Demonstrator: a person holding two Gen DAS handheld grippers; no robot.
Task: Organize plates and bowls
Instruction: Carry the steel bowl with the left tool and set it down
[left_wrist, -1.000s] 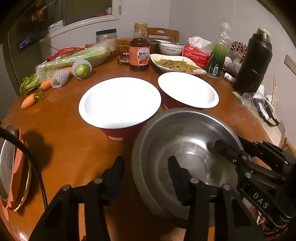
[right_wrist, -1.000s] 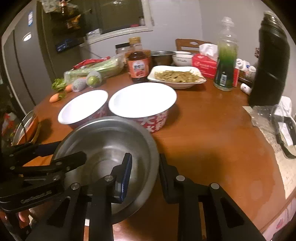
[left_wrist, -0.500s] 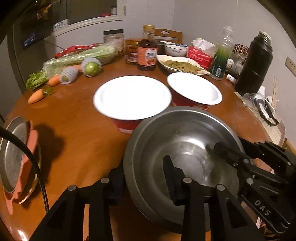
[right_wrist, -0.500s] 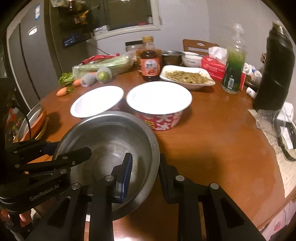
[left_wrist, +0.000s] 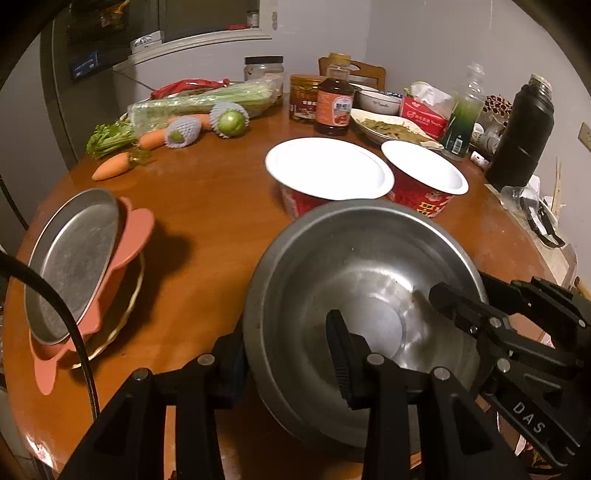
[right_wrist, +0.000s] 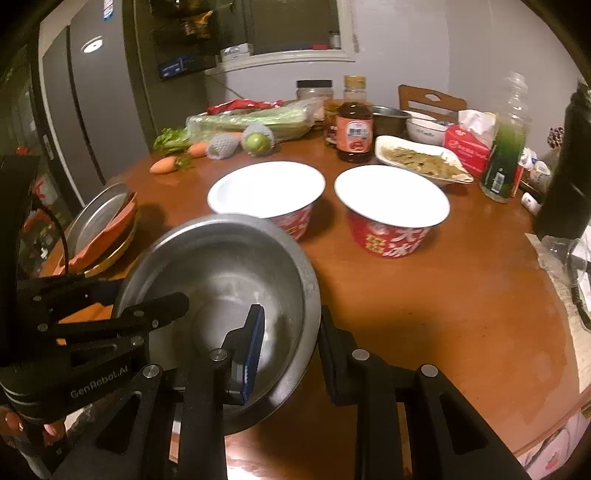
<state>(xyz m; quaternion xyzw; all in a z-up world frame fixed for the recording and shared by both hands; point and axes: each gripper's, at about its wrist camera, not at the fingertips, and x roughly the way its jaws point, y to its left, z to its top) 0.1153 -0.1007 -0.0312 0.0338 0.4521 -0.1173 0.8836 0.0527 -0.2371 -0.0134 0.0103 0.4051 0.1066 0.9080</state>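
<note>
A steel bowl (left_wrist: 369, 280) is gripped from both sides, just above the round wooden table (left_wrist: 207, 206). My left gripper (left_wrist: 284, 354) is shut on its near-left rim, one finger inside and one outside. My right gripper (right_wrist: 291, 343) is shut on the bowl's (right_wrist: 229, 266) right rim in the same way. Behind it stand two red bowls with white insides (left_wrist: 328, 166) (left_wrist: 424, 170). A tilted stack of plates (left_wrist: 74, 254), steel on pink on gold-rimmed, sits at the table's left edge. In the right wrist view the stack (right_wrist: 99, 218) lies left of the bowl.
At the back are carrots (left_wrist: 110, 166), bagged celery (left_wrist: 203, 99), netted fruit (left_wrist: 231, 120), a sauce bottle (left_wrist: 334, 107), a dish of cooked greens (left_wrist: 391, 127), a tissue box (left_wrist: 424, 114) and a green bottle (left_wrist: 461, 122). A black flask (left_wrist: 524, 140) stands at right, a fridge (right_wrist: 74, 110) at left.
The left gripper's jaws closed on the bowl's rim. Both grippers have carried the bowl to the left, and the plate stack has come further into view.
</note>
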